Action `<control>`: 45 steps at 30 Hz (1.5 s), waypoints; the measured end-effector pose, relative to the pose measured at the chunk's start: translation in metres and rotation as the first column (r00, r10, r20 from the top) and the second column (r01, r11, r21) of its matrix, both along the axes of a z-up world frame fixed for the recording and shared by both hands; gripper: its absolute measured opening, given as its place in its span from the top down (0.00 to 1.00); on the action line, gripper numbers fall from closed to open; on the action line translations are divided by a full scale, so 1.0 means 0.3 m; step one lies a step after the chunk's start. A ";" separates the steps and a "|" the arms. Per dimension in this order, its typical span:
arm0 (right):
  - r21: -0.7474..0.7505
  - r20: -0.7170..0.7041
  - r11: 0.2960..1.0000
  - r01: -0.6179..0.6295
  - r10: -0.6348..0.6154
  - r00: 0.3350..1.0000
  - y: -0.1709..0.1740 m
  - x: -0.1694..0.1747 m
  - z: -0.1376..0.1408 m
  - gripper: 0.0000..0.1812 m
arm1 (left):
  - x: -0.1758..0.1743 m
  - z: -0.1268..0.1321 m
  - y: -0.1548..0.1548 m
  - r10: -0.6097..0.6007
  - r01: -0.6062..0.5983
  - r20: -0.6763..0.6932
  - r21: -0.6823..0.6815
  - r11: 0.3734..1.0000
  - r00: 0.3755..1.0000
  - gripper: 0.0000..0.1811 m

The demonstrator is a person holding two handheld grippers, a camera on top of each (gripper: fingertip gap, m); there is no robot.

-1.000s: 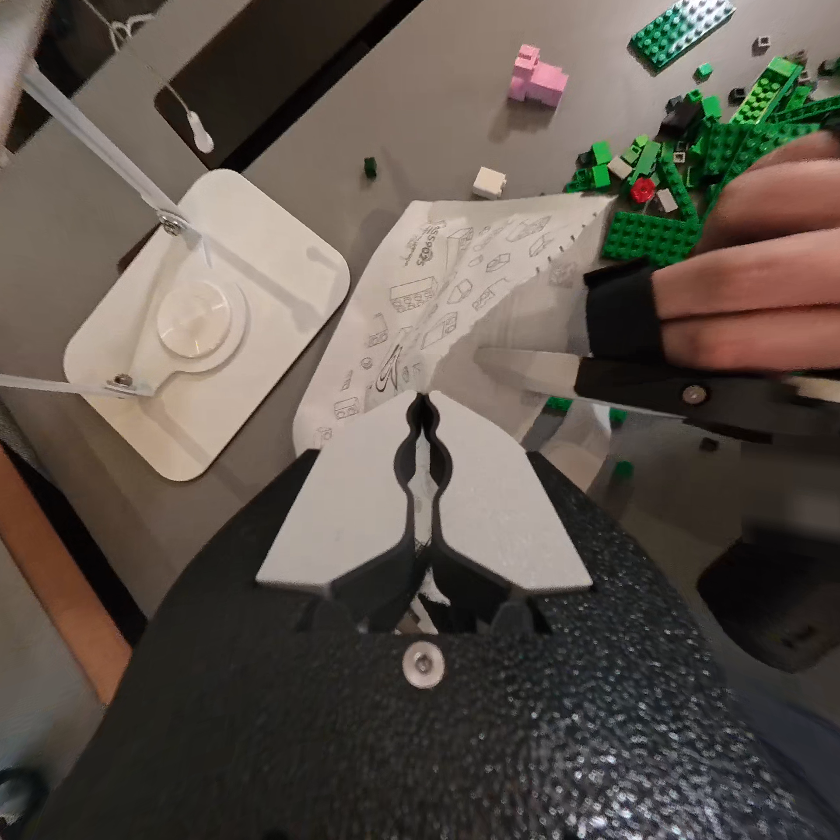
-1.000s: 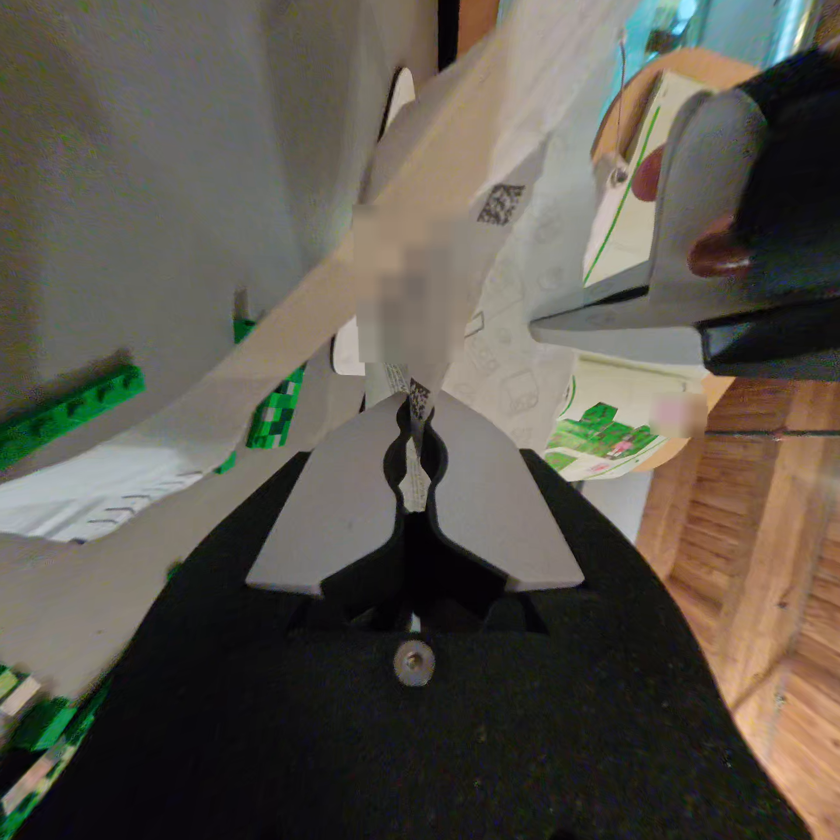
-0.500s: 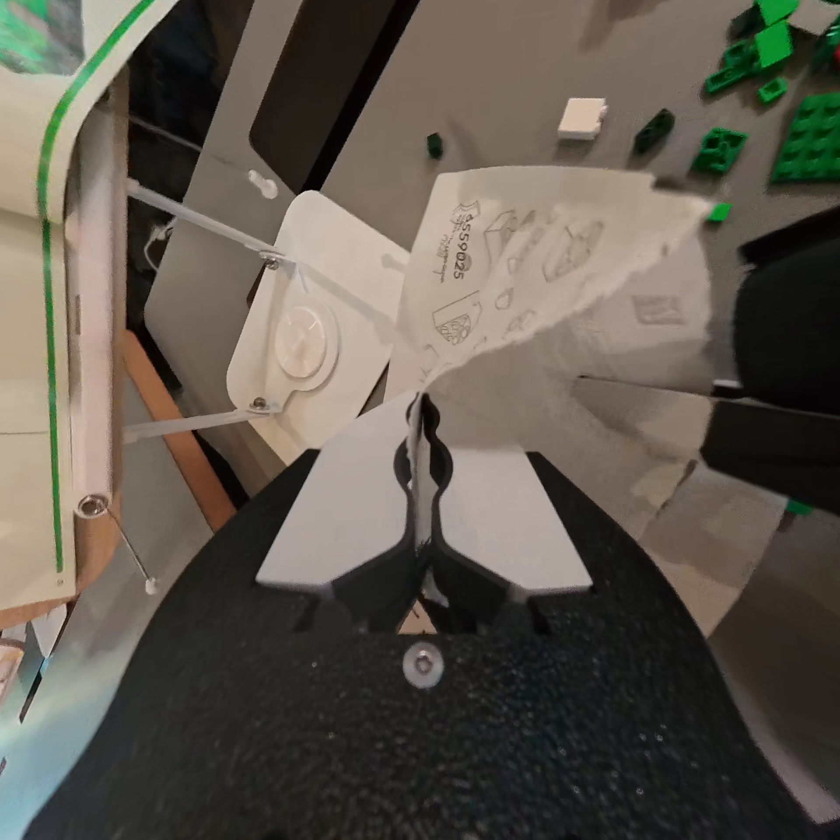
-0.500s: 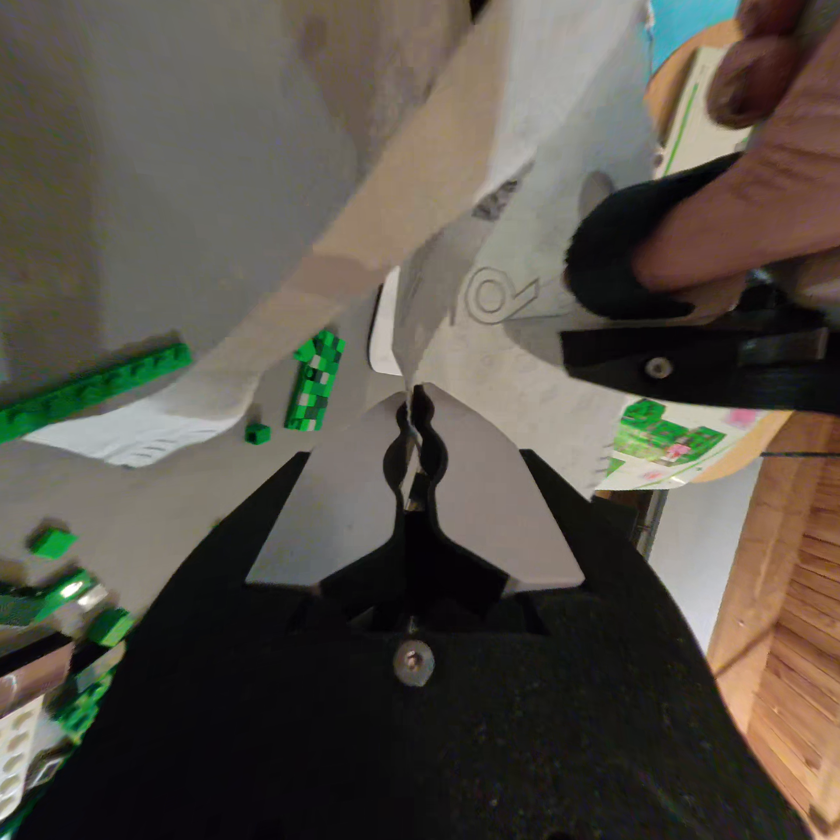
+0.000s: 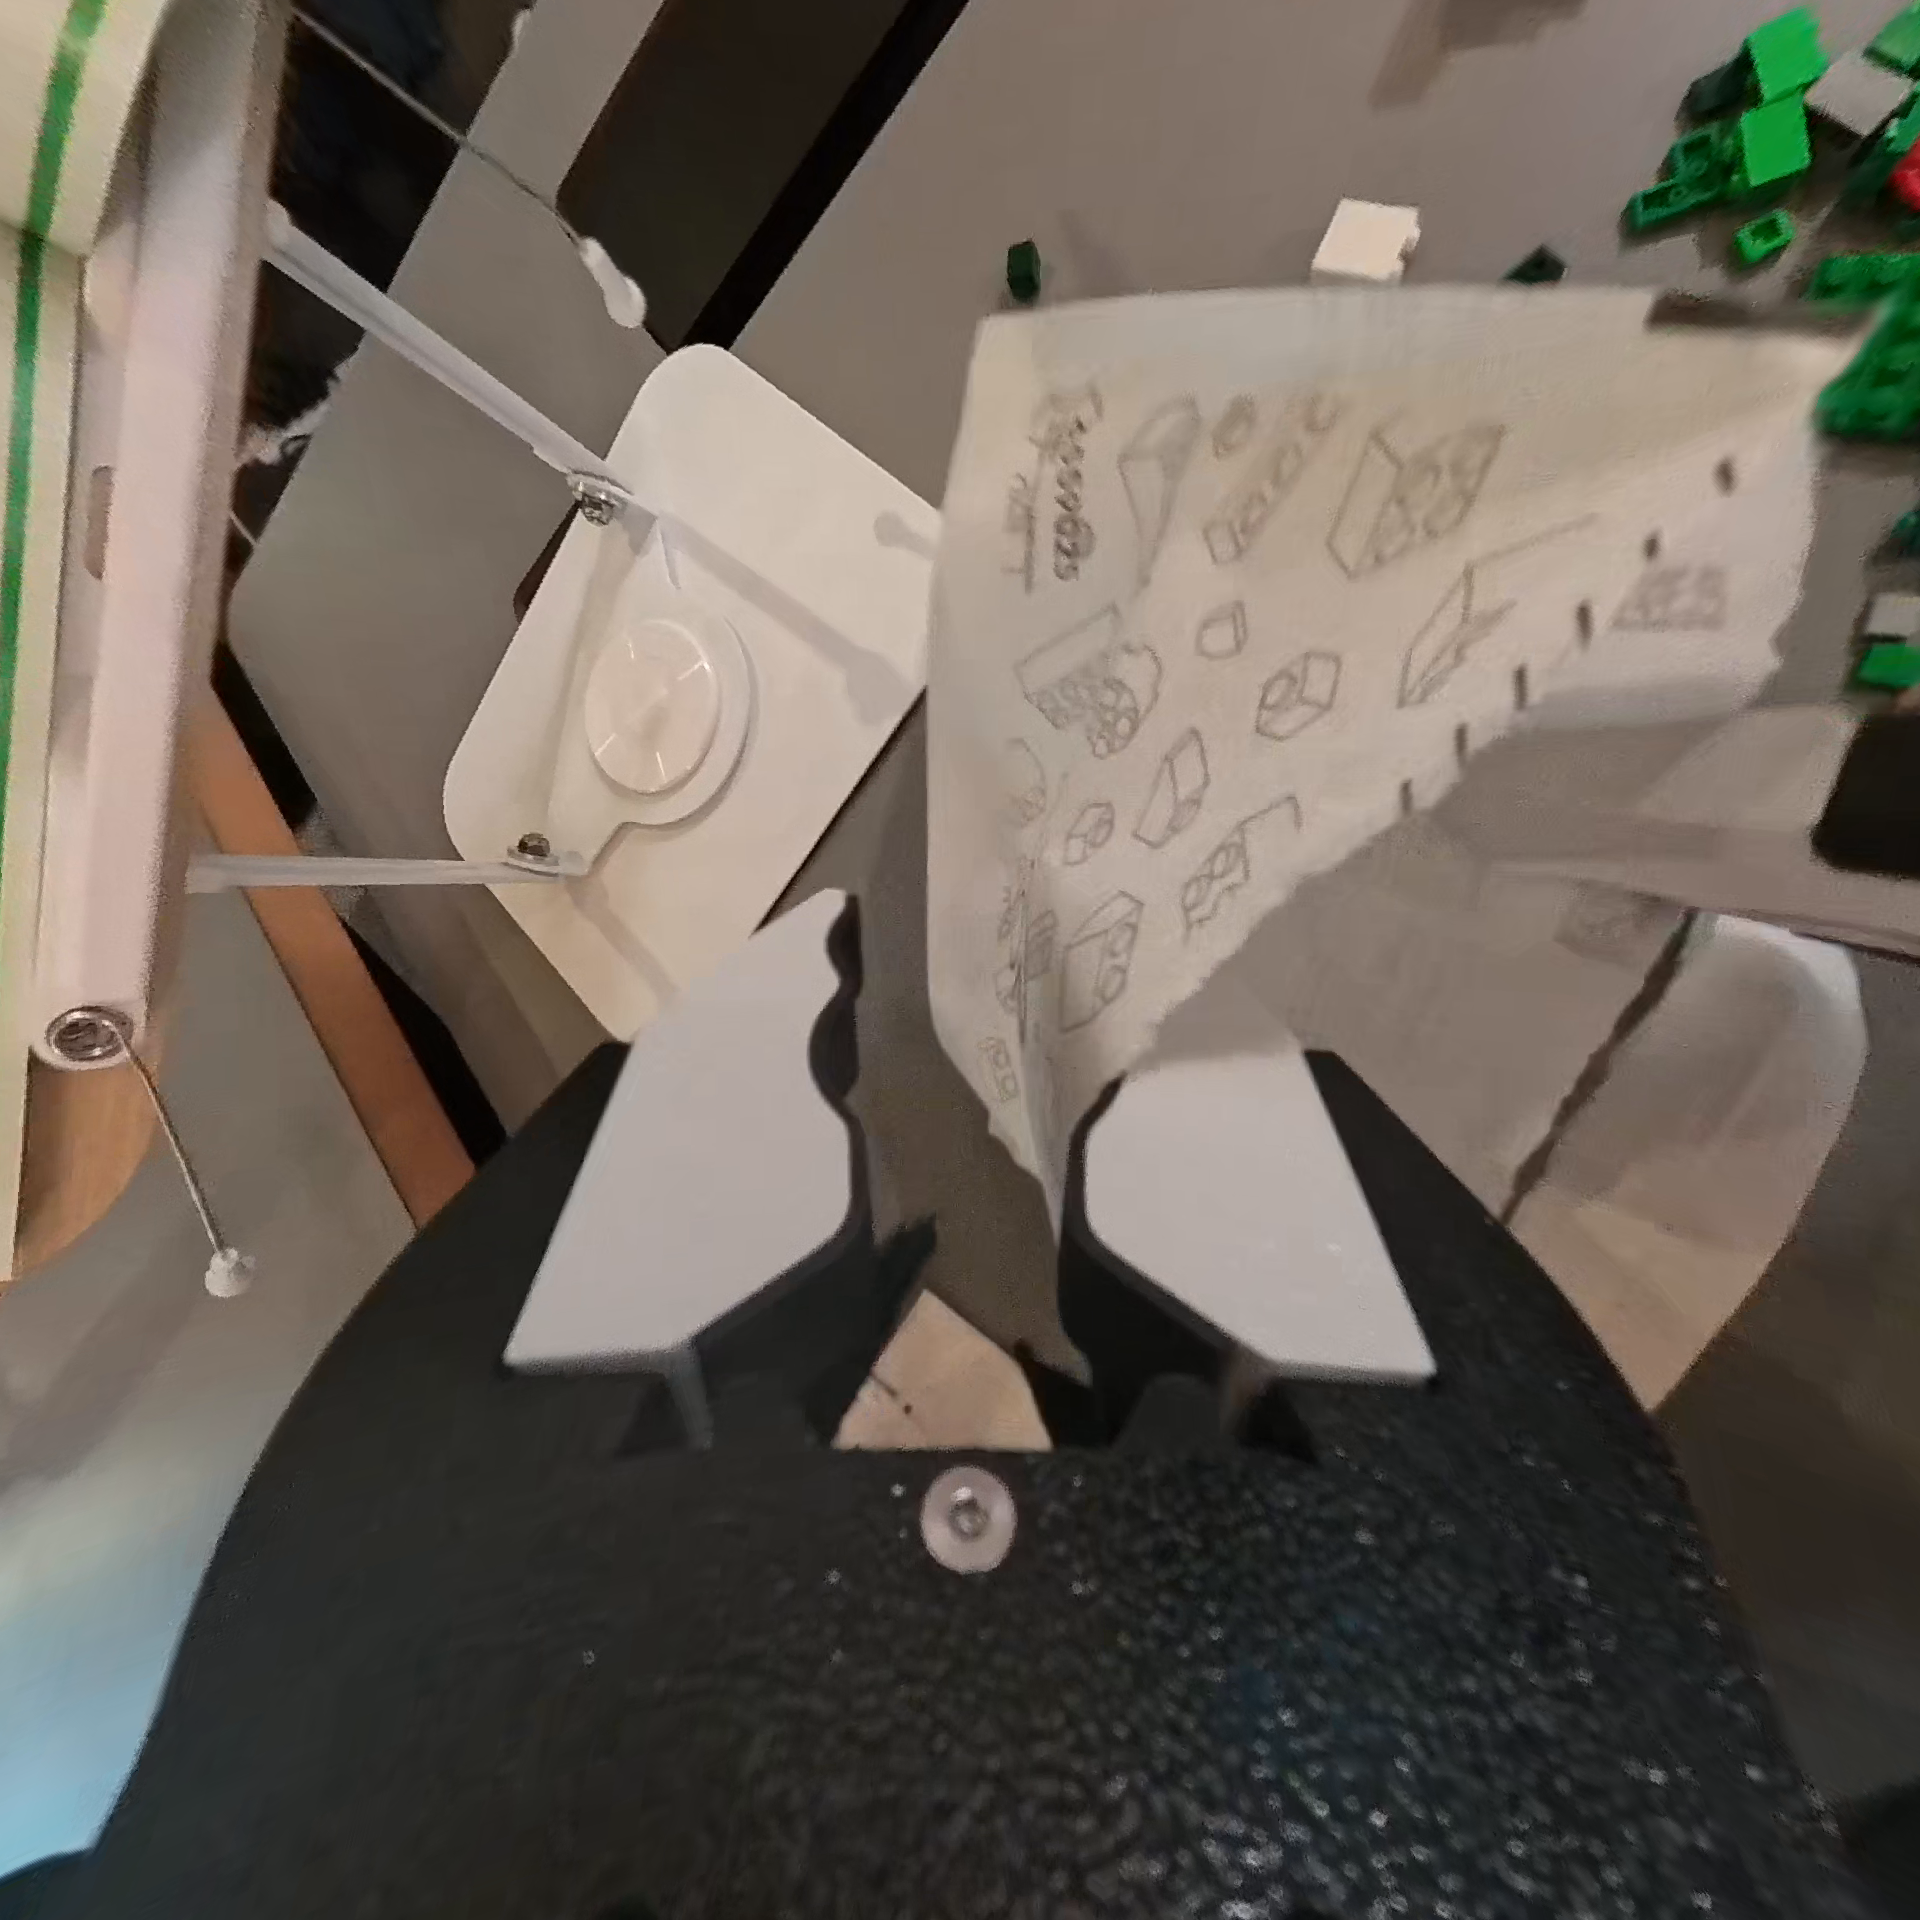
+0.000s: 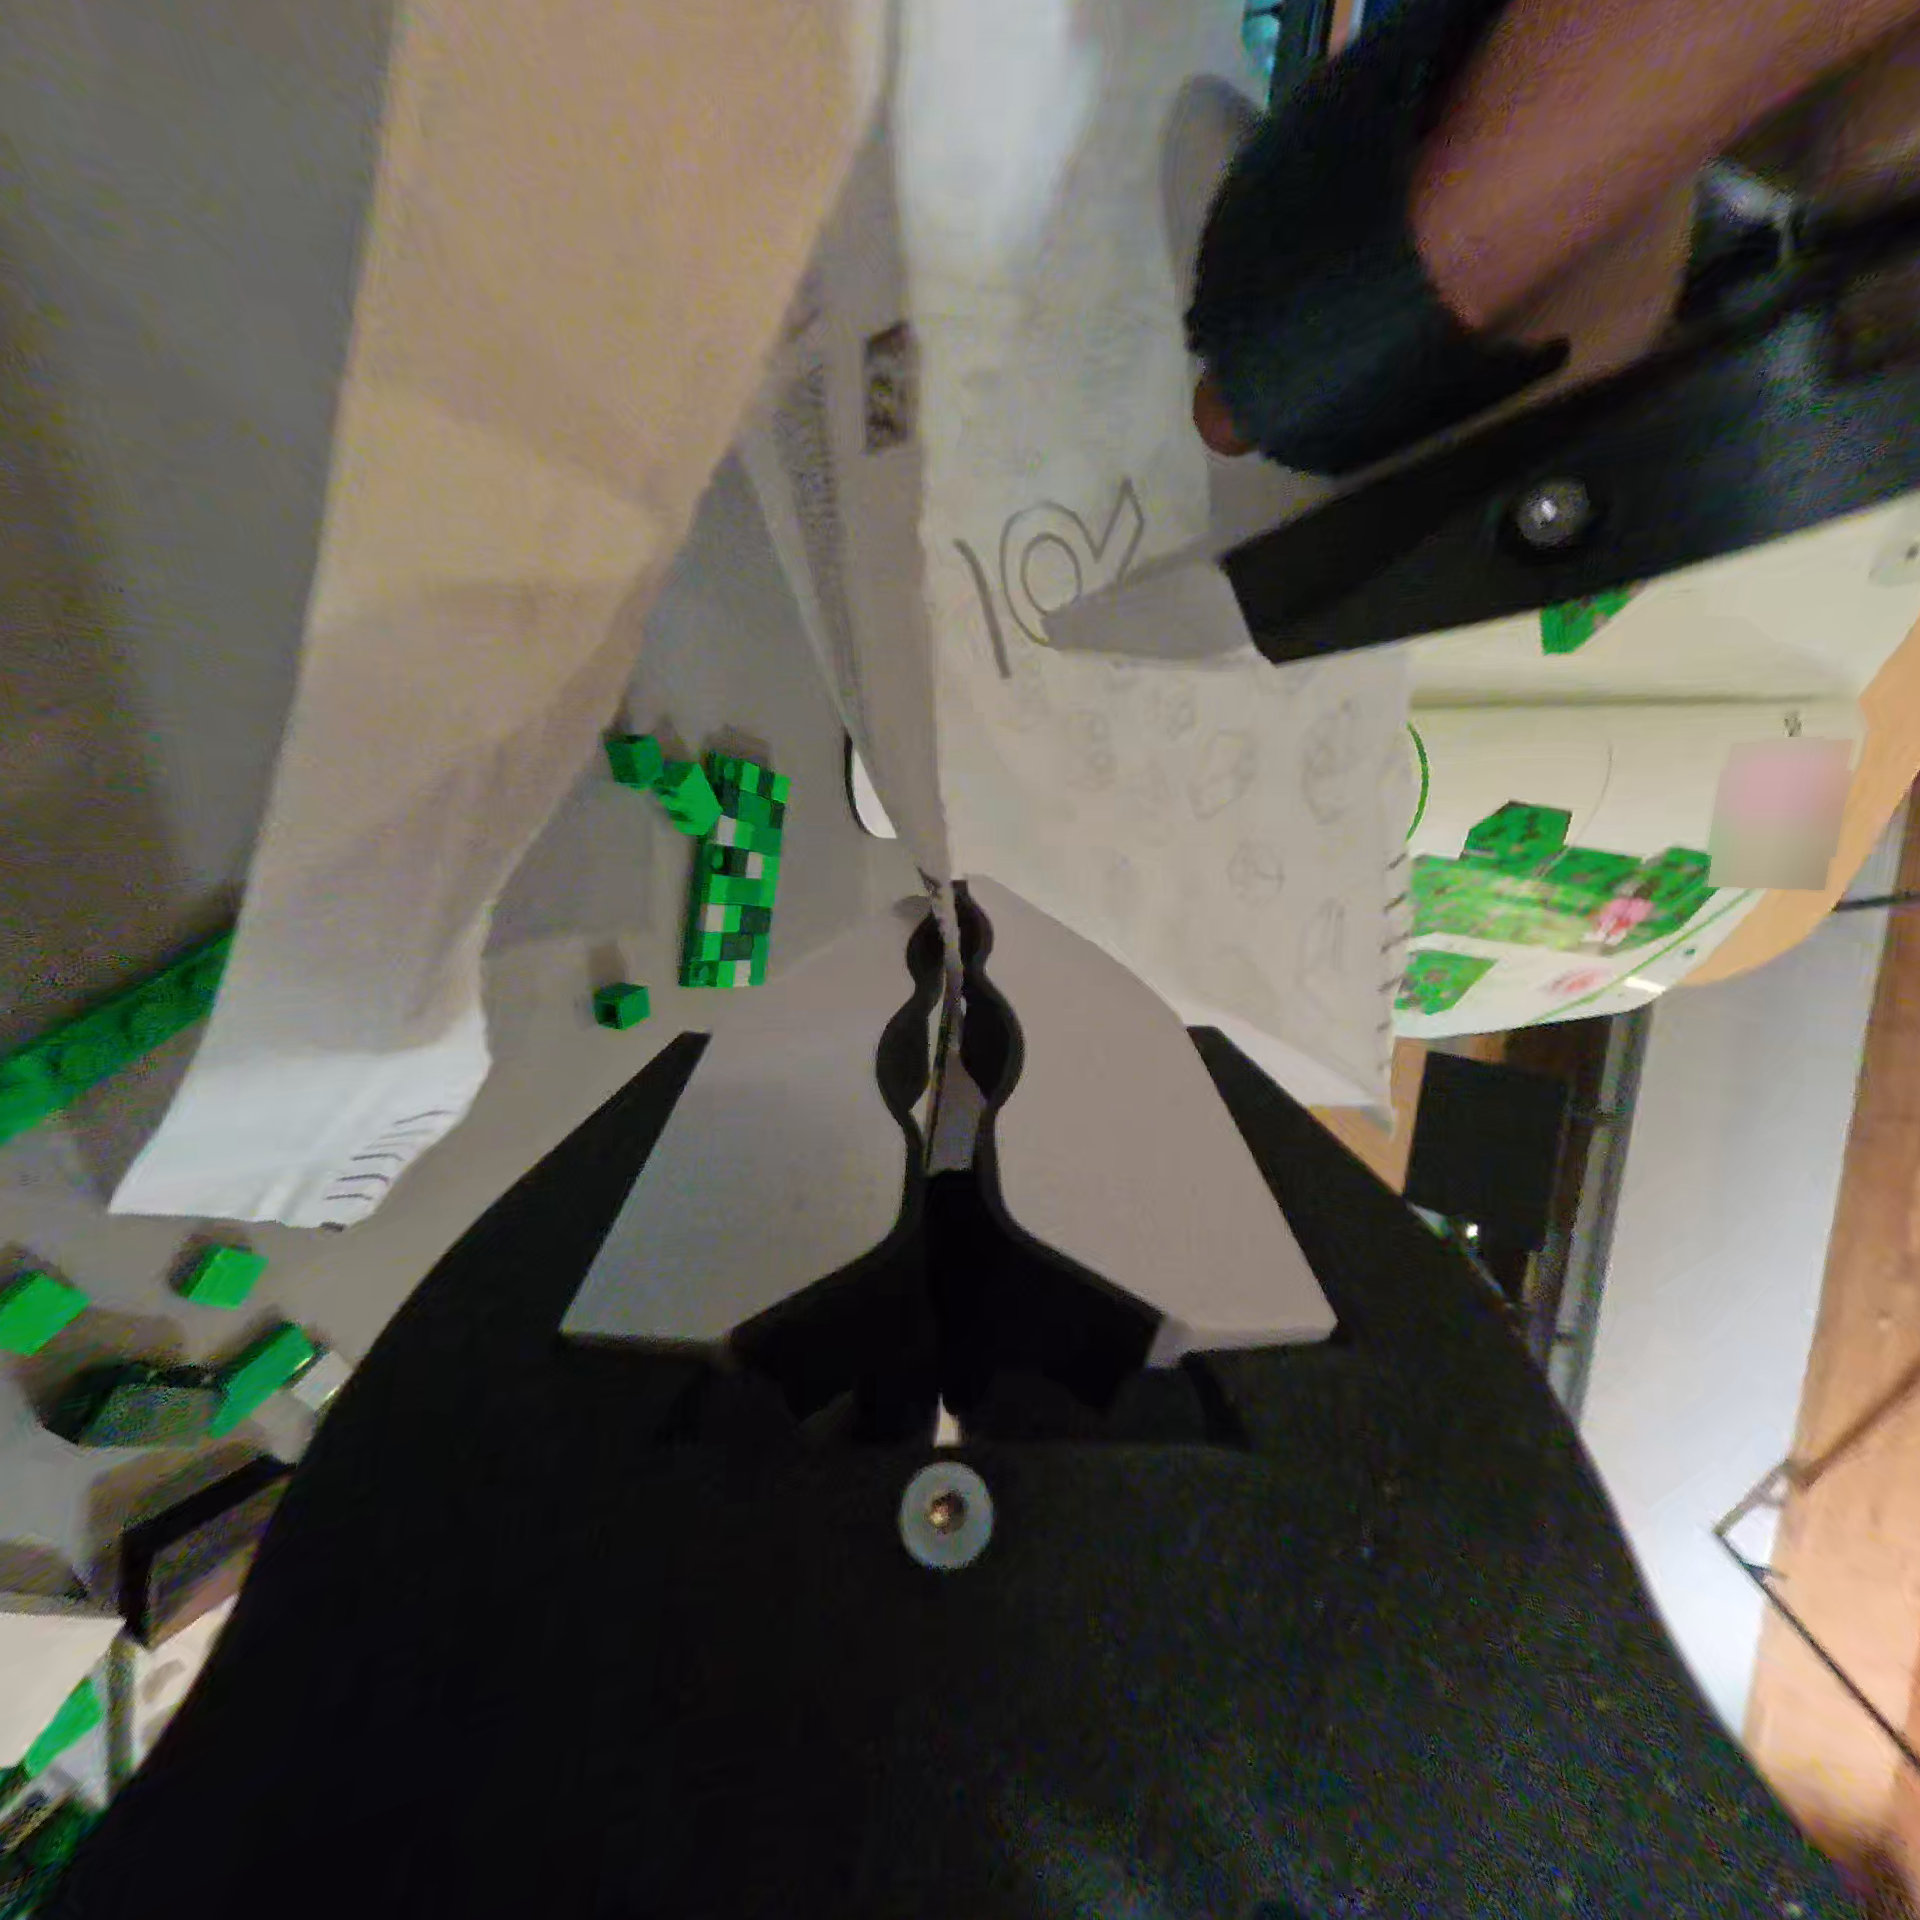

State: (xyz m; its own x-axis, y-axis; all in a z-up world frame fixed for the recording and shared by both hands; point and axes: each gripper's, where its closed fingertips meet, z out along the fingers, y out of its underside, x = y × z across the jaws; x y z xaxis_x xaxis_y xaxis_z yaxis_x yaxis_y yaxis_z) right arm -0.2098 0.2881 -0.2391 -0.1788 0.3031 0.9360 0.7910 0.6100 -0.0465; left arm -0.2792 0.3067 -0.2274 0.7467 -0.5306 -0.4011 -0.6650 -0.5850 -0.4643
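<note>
My left gripper (image 5: 961,1049) gapes wide, holding nothing — the paper bag (image 5: 1247,644) hangs between its fingers, mid-air. My right gripper (image 6: 948,1029) pinches its edge. Light, floppy, tears easily — I'd grip an intact edge.

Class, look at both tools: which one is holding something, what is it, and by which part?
The right tool is shut on the torn paper bag, pinching its torn edge. The left tool is open, holding nothing.

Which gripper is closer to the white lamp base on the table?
Left. The left gripper hangs open just in front of the lamp base; the right gripper is shut on the paper bag, farther off.
</note>
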 end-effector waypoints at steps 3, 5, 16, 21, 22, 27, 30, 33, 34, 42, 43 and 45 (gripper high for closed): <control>-0.043 -0.054 0.999 0.013 -0.015 0.998 0.004 0.004 0.010 1.00 | 0.004 0.017 -0.017 0.002 -0.002 0.005 0.008 1.000 1.000 0.84; -0.059 -0.085 0.998 0.014 -0.019 0.996 0.002 0.005 0.015 1.00 | 0.017 0.034 -0.031 -0.011 0.011 0.016 0.010 1.000 1.000 1.00; -0.356 -0.413 0.929 -0.098 -0.062 0.909 -0.091 0.020 0.041 0.76 | 0.029 0.007 -0.036 -0.002 0.001 -0.022 -0.056 0.998 1.000 1.00; -0.482 -0.528 0.864 -0.147 -0.152 0.835 -0.145 0.195 0.090 0.75 | 0.019 -0.003 -0.036 0.004 -0.007 -0.047 -0.069 0.998 0.999 1.00; -0.516 -0.532 0.846 -0.133 -0.196 0.823 -0.133 0.258 0.089 0.75 | 0.016 -0.004 -0.037 0.006 -0.009 -0.045 -0.073 0.997 0.999 1.00; -0.724 -0.476 0.688 -0.048 -0.447 0.757 -0.039 0.664 0.024 0.76 | -0.004 -0.007 -0.044 0.021 -0.024 -0.036 -0.078 0.997 0.999 1.00; -0.813 -0.431 0.581 -0.021 -0.578 0.693 -0.027 0.910 -0.033 0.79 | -0.013 -0.006 -0.048 0.029 -0.032 -0.030 -0.080 0.996 0.999 1.00; -0.845 -0.399 0.535 0.000 -0.631 0.665 -0.058 1.064 -0.076 0.83 | -0.023 -0.009 -0.052 0.043 -0.046 -0.034 -0.088 0.995 0.998 1.00; -0.852 -0.376 0.524 0.021 -0.638 0.672 -0.069 1.097 -0.097 0.86 | -0.025 -0.011 -0.053 0.046 -0.049 -0.035 -0.092 0.995 0.998 1.00; -0.902 -0.119 0.388 0.188 -0.643 0.756 -0.086 1.157 -0.245 0.88 | -0.036 -0.018 -0.060 0.054 -0.059 -0.051 -0.103 0.993 0.997 1.00; -0.907 -0.084 0.368 0.204 -0.635 0.768 -0.096 1.160 -0.256 0.88 | -0.035 -0.016 -0.061 0.053 -0.059 -0.052 -0.101 0.993 0.997 1.00; -0.923 -0.054 0.334 0.193 -0.607 0.793 -0.127 1.153 -0.265 0.88 | -0.035 -0.012 -0.063 0.052 -0.057 -0.056 -0.097 0.994 0.997 1.00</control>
State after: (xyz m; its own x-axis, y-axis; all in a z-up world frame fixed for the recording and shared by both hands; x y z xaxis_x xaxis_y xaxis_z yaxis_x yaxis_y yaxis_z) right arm 0.1360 0.2501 -0.3187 0.4581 0.8846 0.0870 0.7176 -0.3103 -0.6236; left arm -0.2896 0.2879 -0.2311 0.7545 -0.5287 -0.3888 -0.6533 -0.6619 -0.3676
